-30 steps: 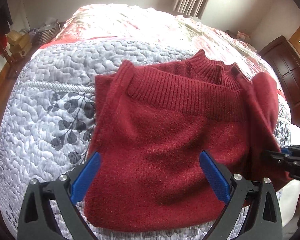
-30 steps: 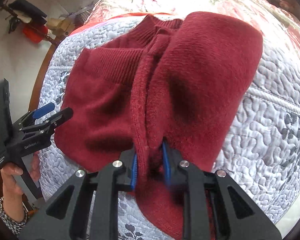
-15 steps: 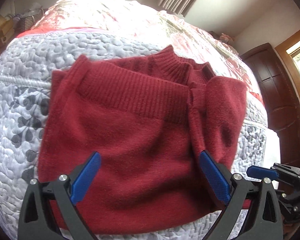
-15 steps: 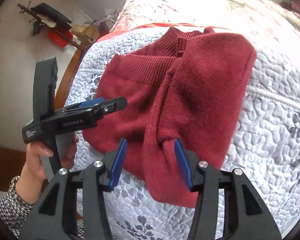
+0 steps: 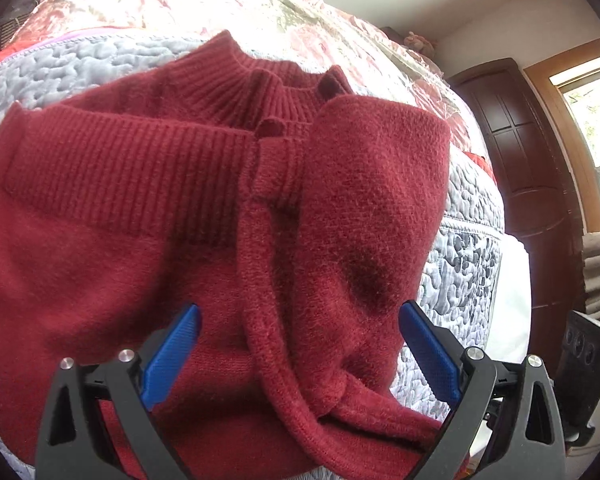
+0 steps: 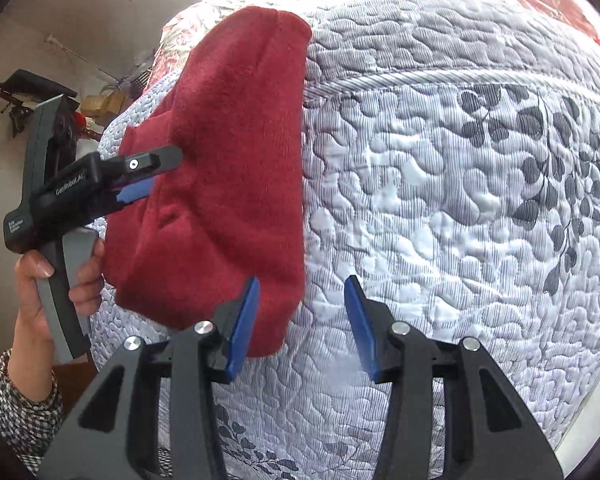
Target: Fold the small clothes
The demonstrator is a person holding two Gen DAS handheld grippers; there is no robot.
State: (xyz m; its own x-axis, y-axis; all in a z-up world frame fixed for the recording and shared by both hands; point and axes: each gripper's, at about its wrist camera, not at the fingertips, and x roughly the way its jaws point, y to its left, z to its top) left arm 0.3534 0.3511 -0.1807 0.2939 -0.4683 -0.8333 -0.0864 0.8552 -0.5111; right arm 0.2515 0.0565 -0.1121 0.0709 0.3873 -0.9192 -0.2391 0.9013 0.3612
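Red knit sweater (image 5: pixel 148 216) on the quilted bedspread (image 6: pixel 440 200) — partly folded.
Your left gripper (image 5: pixel 300 344) and right gripper (image 6: pixel 302 320) both gape empty — sleeve tucked over, final fold remains.

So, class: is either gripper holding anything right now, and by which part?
Nothing is held. The left gripper and right gripper are both open; the red sweater lies free on the quilt.

White lettering reads "GenRobot.AI" along the black side of the left gripper (image 6: pixel 140 178). Lower on its handle sits a second small white label, too tiny and blurred to read.
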